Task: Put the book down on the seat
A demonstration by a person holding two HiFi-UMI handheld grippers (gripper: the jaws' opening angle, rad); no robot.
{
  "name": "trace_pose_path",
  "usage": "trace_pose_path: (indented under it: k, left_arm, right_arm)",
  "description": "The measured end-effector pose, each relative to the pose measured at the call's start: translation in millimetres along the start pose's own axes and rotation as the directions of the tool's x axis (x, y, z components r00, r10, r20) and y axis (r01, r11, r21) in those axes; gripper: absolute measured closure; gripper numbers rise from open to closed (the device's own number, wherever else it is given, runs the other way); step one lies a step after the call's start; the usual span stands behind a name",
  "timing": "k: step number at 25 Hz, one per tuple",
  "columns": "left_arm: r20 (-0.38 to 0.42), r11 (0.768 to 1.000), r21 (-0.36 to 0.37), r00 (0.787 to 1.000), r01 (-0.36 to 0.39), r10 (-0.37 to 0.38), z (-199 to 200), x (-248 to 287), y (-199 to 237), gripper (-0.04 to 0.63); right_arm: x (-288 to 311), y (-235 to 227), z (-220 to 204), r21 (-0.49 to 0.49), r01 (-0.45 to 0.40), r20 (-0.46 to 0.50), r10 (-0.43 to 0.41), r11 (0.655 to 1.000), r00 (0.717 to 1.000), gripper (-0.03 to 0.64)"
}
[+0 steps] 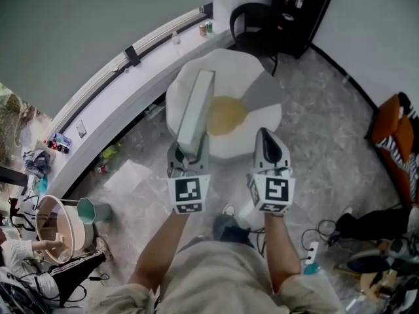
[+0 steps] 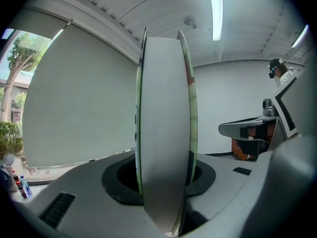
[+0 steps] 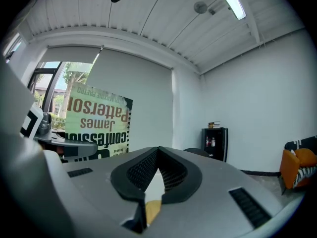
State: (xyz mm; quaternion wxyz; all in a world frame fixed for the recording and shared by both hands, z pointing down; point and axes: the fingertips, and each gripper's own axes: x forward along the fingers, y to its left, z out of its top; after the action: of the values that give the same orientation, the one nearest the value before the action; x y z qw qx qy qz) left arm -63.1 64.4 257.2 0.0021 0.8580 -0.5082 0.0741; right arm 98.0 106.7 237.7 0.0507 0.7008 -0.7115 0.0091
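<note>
A book [image 1: 196, 110] stands on edge with its pale page block facing up, over the left part of a fried-egg-shaped seat [image 1: 258, 120], white with a yellow centre. My left gripper [image 1: 188, 157] is shut on the book's near end. In the left gripper view the book [image 2: 166, 133] fills the middle, clamped between the jaws of the left gripper [image 2: 166, 182]. My right gripper [image 1: 265, 136] hovers beside it over the seat's near edge, shut and empty. The right gripper view has the book's green cover [image 3: 96, 125] at left, beyond the right gripper [image 3: 157, 150].
A black chair [image 1: 252, 28] and a black cabinet [image 1: 304, 8] stand behind the seat. A long white window ledge [image 1: 131, 77] runs along the left. An orange cushion [image 1: 393, 136] lies at right, with cables [image 1: 327, 234] on the floor. A person's hand [image 1: 49, 246] shows lower left.
</note>
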Motion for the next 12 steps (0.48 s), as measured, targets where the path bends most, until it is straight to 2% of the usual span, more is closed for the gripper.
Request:
trace_pose_path:
  k: [12]
  left_arm:
    - [0.002, 0.999, 0.017, 0.999, -0.042, 0.041, 20, 113, -20, 0.430]
  right_arm:
    - [90, -82, 1, 0.021, -0.019, 0.010, 0.019, 1.000, 1.000, 0.615]
